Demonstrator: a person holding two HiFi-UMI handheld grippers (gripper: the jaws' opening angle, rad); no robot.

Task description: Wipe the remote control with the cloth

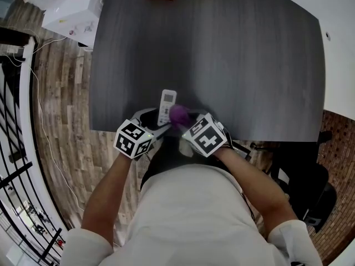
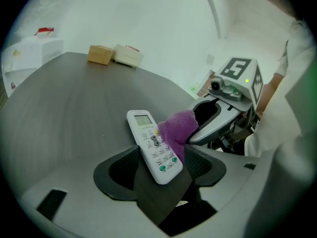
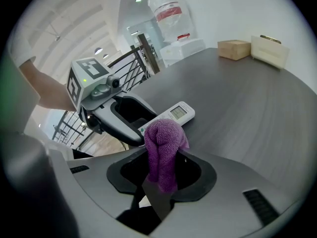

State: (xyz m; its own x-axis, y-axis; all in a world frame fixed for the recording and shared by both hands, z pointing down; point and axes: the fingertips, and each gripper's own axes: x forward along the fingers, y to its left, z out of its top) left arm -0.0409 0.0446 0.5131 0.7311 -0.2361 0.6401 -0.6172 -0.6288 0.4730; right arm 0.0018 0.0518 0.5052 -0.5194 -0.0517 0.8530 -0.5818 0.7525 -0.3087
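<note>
Clamping purple cloth (image 3: 163,148) tight in right gripper (image 3: 161,173) at remote's (image 2: 152,145) four o'clock; straddling its six o'clock end with left gripper (image 2: 161,171), wide open, not gripping.

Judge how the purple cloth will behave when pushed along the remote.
Probably floppy: the purple cloth bulges and folds over above the right gripper's pinch instead of holding an edge. Its fuzzy weave suggests it is light and would drag, not slide, on the remote control's smooth face. Pushed hard, it may well bunch up.
</note>
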